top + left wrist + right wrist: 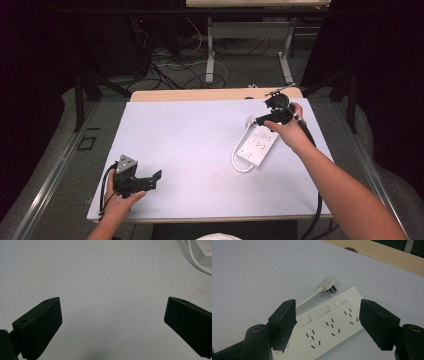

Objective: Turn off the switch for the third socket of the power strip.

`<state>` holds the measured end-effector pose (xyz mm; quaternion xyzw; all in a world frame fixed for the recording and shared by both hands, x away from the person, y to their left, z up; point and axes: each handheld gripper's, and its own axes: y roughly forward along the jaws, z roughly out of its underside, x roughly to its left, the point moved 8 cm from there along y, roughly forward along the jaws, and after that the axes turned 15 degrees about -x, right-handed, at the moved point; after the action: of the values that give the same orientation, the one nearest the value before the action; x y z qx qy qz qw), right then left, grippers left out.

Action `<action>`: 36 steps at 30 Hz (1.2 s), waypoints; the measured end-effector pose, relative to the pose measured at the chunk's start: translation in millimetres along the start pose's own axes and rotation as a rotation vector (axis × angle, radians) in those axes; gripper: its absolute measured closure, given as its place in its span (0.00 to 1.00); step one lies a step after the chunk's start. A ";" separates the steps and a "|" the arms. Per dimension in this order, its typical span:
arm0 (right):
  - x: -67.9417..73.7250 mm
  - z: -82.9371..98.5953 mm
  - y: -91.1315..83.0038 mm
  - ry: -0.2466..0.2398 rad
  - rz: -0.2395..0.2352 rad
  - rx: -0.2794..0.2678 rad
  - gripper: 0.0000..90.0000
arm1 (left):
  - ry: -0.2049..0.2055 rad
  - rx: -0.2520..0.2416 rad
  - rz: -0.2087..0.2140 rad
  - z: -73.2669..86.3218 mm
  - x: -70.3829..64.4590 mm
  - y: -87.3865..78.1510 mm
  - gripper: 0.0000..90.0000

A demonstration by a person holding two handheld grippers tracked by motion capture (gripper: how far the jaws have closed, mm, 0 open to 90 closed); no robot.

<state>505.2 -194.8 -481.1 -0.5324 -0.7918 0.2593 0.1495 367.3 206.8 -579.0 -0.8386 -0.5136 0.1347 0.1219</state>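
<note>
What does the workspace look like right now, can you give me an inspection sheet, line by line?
Surface: white sheet over a wooden table.
Job's things: white power strip, its plug lying unplugged beside it.
Clutter: nothing seen.
Grippers: left claw open, low over the bare sheet; right claw open above the strip.
Cables: the strip's white cord loops at its near end.
Surroundings: loose floor cables, desk legs behind.

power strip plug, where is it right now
In the right gripper view, the plug lies flat on the white sheet, just beyond the power strip's far long edge, toward the table's wooden back edge.
</note>
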 end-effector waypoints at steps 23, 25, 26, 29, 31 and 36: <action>-15.2 2.4 28.1 0.042 0.004 0.020 0.41 | 0.002 0.000 0.002 0.1 0.0 0.1 0.02; -17.1 2.5 30.0 0.040 0.004 0.018 0.41 | 0.003 0.004 0.002 0.3 0.1 -0.1 0.02; -17.9 2.8 31.1 0.045 0.008 0.019 0.41 | 0.004 0.004 0.002 0.3 0.1 -0.1 0.02; -20.6 4.1 34.3 0.050 0.009 0.026 0.41 | 0.003 0.005 0.003 0.4 0.1 -0.1 0.02; -22.2 5.4 36.7 0.050 0.011 0.033 0.41 | 0.004 0.005 0.003 0.4 0.1 -0.1 0.02; -24.5 8.7 42.1 0.055 0.016 0.051 0.41 | 0.006 0.007 0.004 0.7 -0.1 0.2 0.02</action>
<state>542.5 -207.0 -511.3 -0.5416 -0.7763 0.2659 0.1829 367.2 206.7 -579.7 -0.8397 -0.5110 0.1343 0.1258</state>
